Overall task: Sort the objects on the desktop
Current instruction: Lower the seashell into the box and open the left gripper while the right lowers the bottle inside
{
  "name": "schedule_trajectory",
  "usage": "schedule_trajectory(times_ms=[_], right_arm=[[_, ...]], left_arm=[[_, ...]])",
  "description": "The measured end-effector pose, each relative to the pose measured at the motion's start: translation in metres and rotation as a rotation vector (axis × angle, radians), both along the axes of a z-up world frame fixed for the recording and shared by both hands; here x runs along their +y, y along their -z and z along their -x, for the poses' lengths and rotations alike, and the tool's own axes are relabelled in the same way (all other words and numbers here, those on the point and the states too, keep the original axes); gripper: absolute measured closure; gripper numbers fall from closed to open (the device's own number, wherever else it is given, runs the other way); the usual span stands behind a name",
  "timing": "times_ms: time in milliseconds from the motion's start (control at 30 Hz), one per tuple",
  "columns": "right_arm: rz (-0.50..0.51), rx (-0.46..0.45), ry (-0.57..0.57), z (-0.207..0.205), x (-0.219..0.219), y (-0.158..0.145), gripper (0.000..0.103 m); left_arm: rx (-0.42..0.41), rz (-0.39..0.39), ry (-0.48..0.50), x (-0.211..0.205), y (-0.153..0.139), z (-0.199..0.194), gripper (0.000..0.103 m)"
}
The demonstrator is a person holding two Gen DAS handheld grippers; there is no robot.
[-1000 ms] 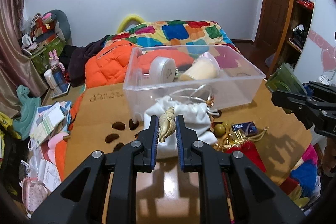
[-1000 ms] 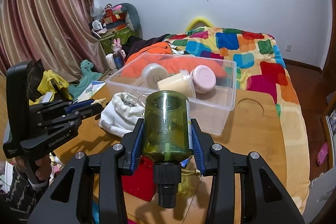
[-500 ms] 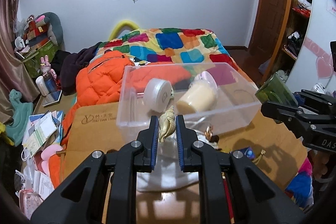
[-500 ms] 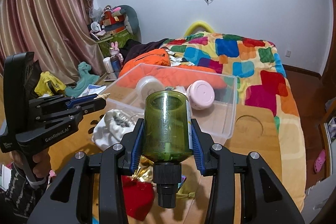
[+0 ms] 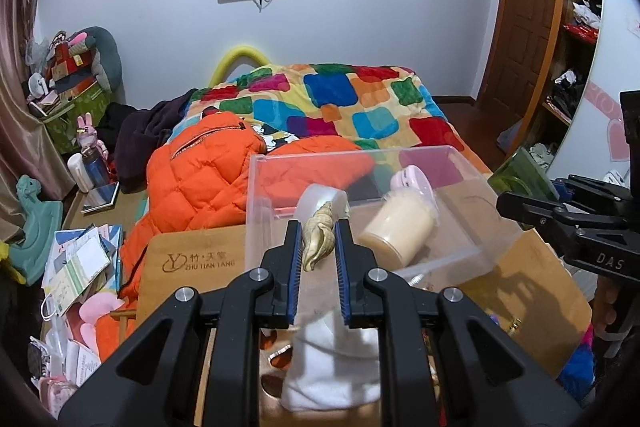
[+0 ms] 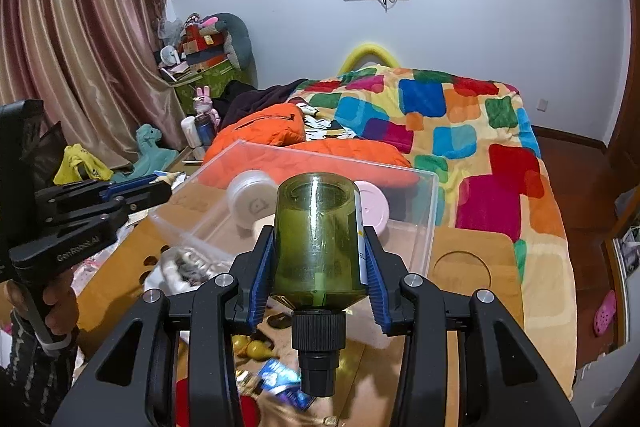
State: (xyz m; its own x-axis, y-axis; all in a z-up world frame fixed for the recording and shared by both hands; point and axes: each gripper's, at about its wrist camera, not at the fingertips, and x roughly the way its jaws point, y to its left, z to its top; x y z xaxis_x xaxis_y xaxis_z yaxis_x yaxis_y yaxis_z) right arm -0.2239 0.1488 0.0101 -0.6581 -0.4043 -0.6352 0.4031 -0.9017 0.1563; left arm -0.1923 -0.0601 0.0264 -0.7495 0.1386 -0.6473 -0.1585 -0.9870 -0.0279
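My left gripper [image 5: 317, 229] is shut on a gold spiral seashell [image 5: 318, 239], held above the near left wall of the clear plastic bin [image 5: 472, 259]. The bin holds a white round jar [image 5: 320, 201], a cream jar [image 5: 396, 233] and a pink lid [image 5: 412, 181]. My right gripper [image 6: 318, 241] is shut on a green translucent bottle [image 6: 318, 243], black cap toward me, raised before the bin [image 6: 424, 227]. The left gripper also shows in the right wrist view [image 6: 152, 193]; the right one shows in the left wrist view [image 5: 516, 205].
A white drawstring pouch [image 5: 332, 359] lies on the wooden table [image 5: 192, 259] below my left gripper. Small gold items and a blue packet [image 6: 280, 381] lie under the right gripper. An orange jacket [image 5: 200, 179] and a colourful bed [image 5: 340, 107] lie beyond the table.
Both grippers have risen and moved forward toward the bin. The shell now sits over the bin's near wall, and the bottle is closer to its front.
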Motion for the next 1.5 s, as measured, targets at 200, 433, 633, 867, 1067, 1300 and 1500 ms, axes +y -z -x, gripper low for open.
schedule_trajectory(times_ms=[200, 433, 633, 867, 1067, 1300, 1500], right_arm=[[0.011, -0.028, 0.018, 0.022, 0.003, 0.011, 0.065], [-0.006, -0.058, 0.023, 0.033, 0.005, 0.025, 0.065], [-0.011, -0.067, 0.024, 0.042, 0.004, 0.031, 0.065], [-0.012, -0.088, 0.019, 0.048, 0.001, 0.037, 0.065], [-0.015, -0.095, 0.018, 0.049, -0.001, 0.039, 0.065], [-0.038, -0.106, 0.018, 0.051, -0.007, 0.046, 0.065], [-0.076, -0.086, 0.032, 0.049, -0.011, 0.049, 0.065]], left_arm=[[-0.013, -0.005, -0.004, 0.001, 0.005, 0.017, 0.088], [-0.032, 0.014, -0.008, 0.005, 0.013, 0.030, 0.088], [-0.058, 0.021, -0.026, 0.007, 0.022, 0.039, 0.088], [-0.089, 0.014, -0.018, 0.011, 0.032, 0.045, 0.088], [-0.111, 0.017, -0.008, 0.016, 0.039, 0.049, 0.088], [-0.128, 0.028, 0.002, 0.022, 0.046, 0.051, 0.088], [-0.135, 0.021, 0.012, 0.023, 0.050, 0.052, 0.088]])
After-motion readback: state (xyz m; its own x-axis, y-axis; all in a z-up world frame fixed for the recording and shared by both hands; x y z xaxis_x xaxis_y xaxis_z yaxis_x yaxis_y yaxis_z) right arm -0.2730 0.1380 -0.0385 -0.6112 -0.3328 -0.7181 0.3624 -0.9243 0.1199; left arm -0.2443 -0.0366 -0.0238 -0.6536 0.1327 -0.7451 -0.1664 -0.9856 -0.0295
